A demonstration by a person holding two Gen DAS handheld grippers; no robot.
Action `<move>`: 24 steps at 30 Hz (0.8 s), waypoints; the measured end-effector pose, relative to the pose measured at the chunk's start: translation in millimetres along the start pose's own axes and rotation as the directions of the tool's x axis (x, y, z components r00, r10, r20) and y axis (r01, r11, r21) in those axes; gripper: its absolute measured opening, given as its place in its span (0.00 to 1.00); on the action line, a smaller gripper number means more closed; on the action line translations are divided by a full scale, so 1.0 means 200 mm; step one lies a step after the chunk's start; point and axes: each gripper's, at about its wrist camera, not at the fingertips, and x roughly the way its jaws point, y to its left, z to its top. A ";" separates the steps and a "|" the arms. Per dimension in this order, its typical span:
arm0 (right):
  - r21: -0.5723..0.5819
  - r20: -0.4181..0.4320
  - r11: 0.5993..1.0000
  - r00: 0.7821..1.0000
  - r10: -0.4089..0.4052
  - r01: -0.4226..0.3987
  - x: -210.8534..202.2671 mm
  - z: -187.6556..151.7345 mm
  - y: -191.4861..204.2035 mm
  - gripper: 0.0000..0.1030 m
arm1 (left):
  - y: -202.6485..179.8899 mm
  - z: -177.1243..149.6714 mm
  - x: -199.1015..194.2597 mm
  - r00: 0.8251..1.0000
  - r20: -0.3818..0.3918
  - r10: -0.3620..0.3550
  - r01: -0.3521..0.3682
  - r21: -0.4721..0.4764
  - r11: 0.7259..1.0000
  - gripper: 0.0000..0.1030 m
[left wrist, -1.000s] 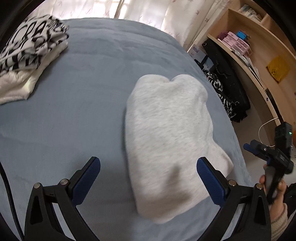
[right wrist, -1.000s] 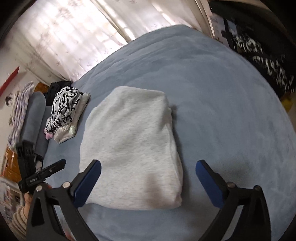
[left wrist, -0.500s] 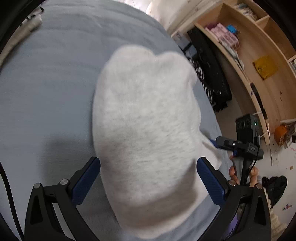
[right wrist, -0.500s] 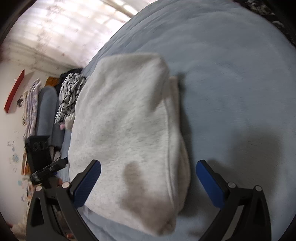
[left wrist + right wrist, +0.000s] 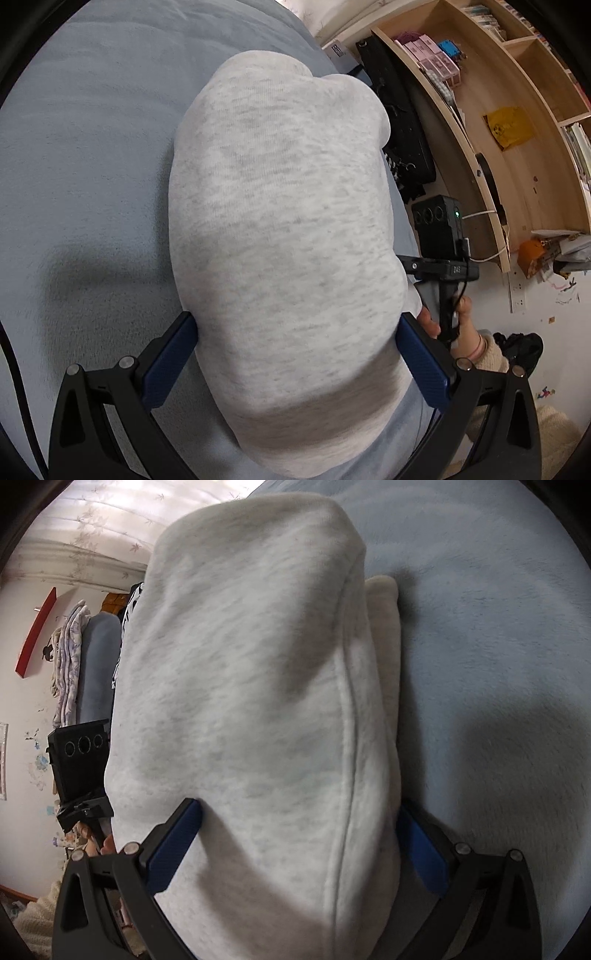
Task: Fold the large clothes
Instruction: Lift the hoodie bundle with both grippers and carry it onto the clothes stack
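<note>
**One grey bundle between two spread claws**

One folded grey garment (image 5: 280, 236) lies on the blue blanket (image 5: 81, 155), filling the middle of both views. The left gripper (image 5: 297, 363) has its blue fingers (image 5: 168, 365) apart at 8 and 4 o'clock, the cloth's near end bulging between them; whether they press it is hard to judge. The right gripper (image 5: 295, 849) likewise stands spread around the bundle. At 3 o'clock in the left view, one hand (image 5: 456, 321) holds the other gripper's handle. Wooden shelves (image 5: 517, 110) hold pink boxes (image 5: 432, 59); their labels are unreadable.
</note>
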 end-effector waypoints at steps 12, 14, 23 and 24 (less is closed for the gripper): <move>-0.026 0.022 1.000 1.000 0.015 -0.014 0.02 0.00 -0.01 0.90 | 0.14 -0.02 0.06 0.993 -0.032 -0.118 0.113 -0.115 0.987 1.00; -0.022 0.039 1.000 0.999 0.023 -0.022 0.01 -0.02 -0.02 0.80 | 0.13 0.00 0.10 0.993 -0.037 -0.115 0.111 -0.116 0.987 1.00; -0.096 0.183 0.994 0.980 0.075 -0.058 -0.10 -0.10 0.14 0.38 | -0.01 0.01 0.03 1.000 0.000 -0.029 0.029 -0.018 0.999 1.00; -0.107 0.195 0.993 0.978 0.078 -0.058 -0.11 -0.11 0.17 0.38 | -0.05 0.01 0.02 1.000 0.005 -0.009 0.009 0.003 1.000 1.00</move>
